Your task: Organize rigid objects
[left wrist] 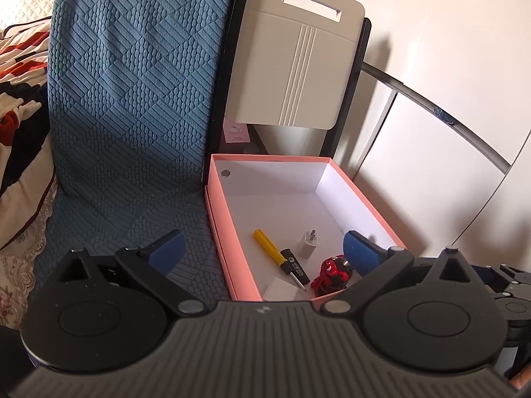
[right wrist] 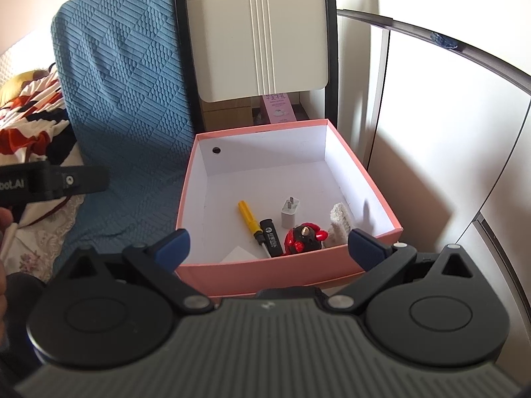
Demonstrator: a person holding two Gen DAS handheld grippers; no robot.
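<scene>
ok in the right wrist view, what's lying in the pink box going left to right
yellow screwdriver → black stick with white print → white plug adapter → red and black toy figure → white knitted piece

The small white block at the near wall is left out, since it is mostly hidden.

Left tool (left wrist: 264, 248) jaws spread wide, nothing between. Right tool (right wrist: 268, 244) likewise, fingers (right wrist: 365, 247) apart, level.

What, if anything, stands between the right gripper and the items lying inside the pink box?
Only the pink box's near wall lies between the open right gripper and the yellow screwdriver, white charger and red toy. The box is open on top, with nothing visible above them.
</scene>
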